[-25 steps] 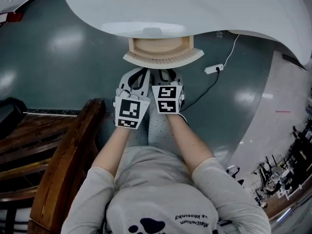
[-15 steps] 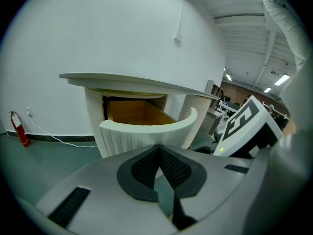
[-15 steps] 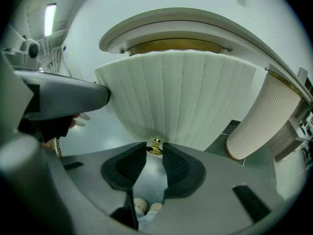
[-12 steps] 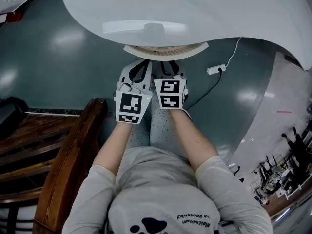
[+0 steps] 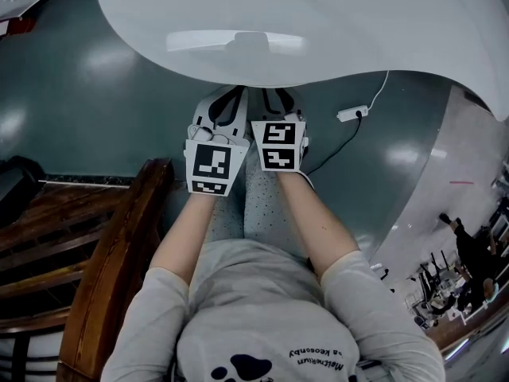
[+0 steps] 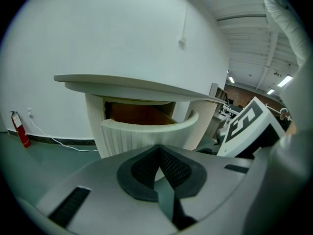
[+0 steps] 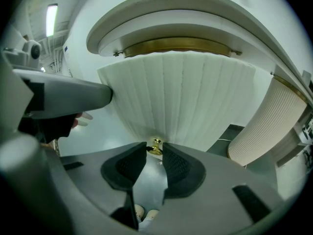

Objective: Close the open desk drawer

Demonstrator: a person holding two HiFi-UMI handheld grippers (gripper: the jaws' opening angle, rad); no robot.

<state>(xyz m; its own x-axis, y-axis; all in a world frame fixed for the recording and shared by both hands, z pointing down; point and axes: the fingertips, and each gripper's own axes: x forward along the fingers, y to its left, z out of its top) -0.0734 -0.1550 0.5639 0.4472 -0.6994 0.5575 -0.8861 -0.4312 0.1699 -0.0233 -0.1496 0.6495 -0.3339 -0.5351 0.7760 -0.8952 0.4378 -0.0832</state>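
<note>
The white desk top (image 5: 318, 22) covers the drawer in the head view. In the right gripper view the drawer's ribbed white front (image 7: 181, 92) fills the middle, with a brass knob (image 7: 155, 147) low on it. My right gripper (image 7: 155, 153) has its jaws closed to the knob's width, with the knob between their tips. The left gripper view shows the drawer (image 6: 146, 133) from the side, standing slightly out with brown wood showing behind its front. My left gripper (image 6: 159, 163) is shut and empty, just left of the right gripper (image 5: 274, 102). Both reach under the desk edge.
A dark wooden chair (image 5: 103, 245) stands at the person's left. A white power strip (image 5: 352, 114) with its cable lies on the grey floor to the right. A red fire extinguisher (image 6: 18, 129) stands by the wall. A ribbed desk leg (image 7: 269, 126) rises at the right.
The drawer has slid in under the desk top and no longer shows in the head view. Both grippers have moved forward to the desk edge.
</note>
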